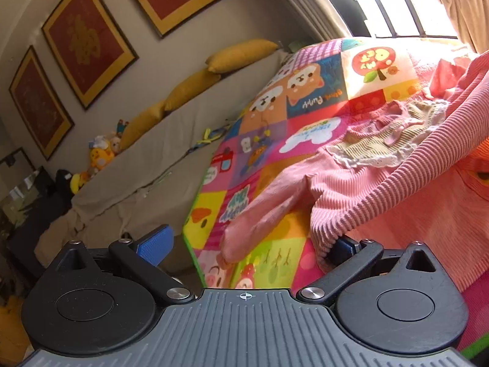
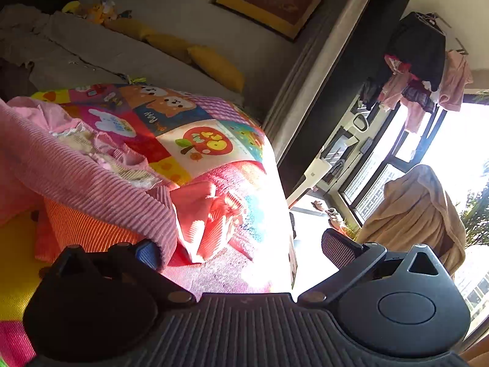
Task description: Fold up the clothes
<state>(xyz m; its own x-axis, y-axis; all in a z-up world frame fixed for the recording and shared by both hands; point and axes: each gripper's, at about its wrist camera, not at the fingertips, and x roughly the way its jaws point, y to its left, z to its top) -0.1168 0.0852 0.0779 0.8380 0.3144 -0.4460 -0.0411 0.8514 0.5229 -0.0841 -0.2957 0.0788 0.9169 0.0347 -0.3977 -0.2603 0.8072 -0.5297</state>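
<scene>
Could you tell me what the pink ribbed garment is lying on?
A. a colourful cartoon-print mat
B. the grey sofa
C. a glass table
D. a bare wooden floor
A: the garment is spread across the patchwork mat, with the sofa off to one side.

Harsh daylight from the barred window ahead of the tool blew out highlights; fisheye edges curved, corners stayed dim.

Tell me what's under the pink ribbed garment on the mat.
The pink ribbed garment lies on the patchwork play mat, beside a lace-trimmed piece. In the right wrist view, orange ribbed fabric shows beneath its fold. Anything further beneath is covered.
</scene>
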